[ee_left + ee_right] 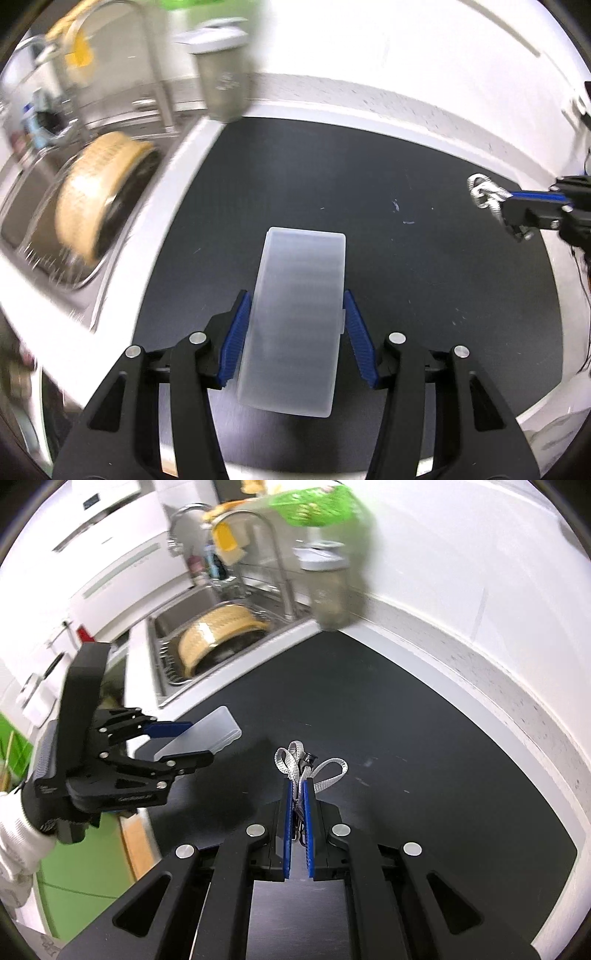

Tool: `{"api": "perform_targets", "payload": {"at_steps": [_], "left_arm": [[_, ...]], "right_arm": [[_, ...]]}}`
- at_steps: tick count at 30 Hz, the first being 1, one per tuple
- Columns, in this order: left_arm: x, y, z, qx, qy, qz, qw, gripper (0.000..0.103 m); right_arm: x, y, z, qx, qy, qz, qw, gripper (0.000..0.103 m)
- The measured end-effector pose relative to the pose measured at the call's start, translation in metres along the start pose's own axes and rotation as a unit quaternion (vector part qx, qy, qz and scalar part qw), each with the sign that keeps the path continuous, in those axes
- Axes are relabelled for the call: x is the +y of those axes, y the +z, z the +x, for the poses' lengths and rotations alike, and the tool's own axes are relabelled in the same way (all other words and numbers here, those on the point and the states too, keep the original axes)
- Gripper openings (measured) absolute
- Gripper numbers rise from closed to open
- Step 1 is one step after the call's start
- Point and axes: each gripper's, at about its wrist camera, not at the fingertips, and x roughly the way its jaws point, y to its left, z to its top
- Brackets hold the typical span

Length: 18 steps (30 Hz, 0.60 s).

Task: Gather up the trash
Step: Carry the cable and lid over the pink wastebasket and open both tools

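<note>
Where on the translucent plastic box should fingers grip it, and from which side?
Across the two long side walls, coming in along its length from a short end. The box is long, narrow and flat-sided, so the left gripper spans its width.

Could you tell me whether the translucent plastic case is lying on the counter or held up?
Held up: the left tongs grip the translucent case above the dark counter.

Dark table (424, 280) surface open from 12 to 3 o'clock. Sink (33, 206) and grey canister (221, 81) obstruct at 10 to 11 o'clock.
</note>
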Motion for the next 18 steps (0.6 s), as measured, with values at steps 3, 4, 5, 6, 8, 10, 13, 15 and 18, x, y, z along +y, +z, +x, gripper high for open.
{"api": "perform_targets", "payload": {"at_steps": [3,4,5,6,8,10,13,15,18], "left_arm": [[0.006,-0.015,-0.027,-0.009,0.022,-0.022,0.9995,0.051],[0.009,-0.023,-0.039,-0.012,0.033,-0.032,0.9989,0.051],[0.012,-0.03,-0.049,-0.015,0.042,-0.042,0.9981,0.051],[0.014,-0.038,-0.059,-0.017,0.048,-0.051,0.9974,0.051],[0.022,-0.056,-0.08,-0.023,0.07,-0.074,0.9946,0.051],[0.031,-0.074,-0.097,-0.027,0.087,-0.098,0.991,0.051],[0.044,-0.104,-0.123,-0.032,0.114,-0.136,0.9836,0.051],[0.052,-0.123,-0.136,-0.034,0.13,-0.161,0.9778,0.051],[0.067,-0.161,-0.156,-0.037,0.157,-0.208,0.9648,0.051]], "right_arm": [[0.022,0.002,-0.002,-0.004,0.022,-0.025,0.999,0.006],[0.03,0.003,-0.003,-0.005,0.03,-0.036,0.999,0.006],[0.039,0.003,-0.003,-0.006,0.038,-0.046,0.998,0.006],[0.046,0.004,-0.003,-0.007,0.045,-0.054,0.998,0.006],[0.066,0.005,-0.002,-0.007,0.065,-0.075,0.995,0.006],[0.088,0.006,-0.001,-0.007,0.085,-0.097,0.992,0.006],[0.126,0.006,0.004,-0.002,0.118,-0.134,0.984,0.006],[0.156,0.005,0.009,0.004,0.143,-0.164,0.976,0.006],[0.194,0.001,0.019,0.017,0.171,-0.201,0.964,0.006]]}}
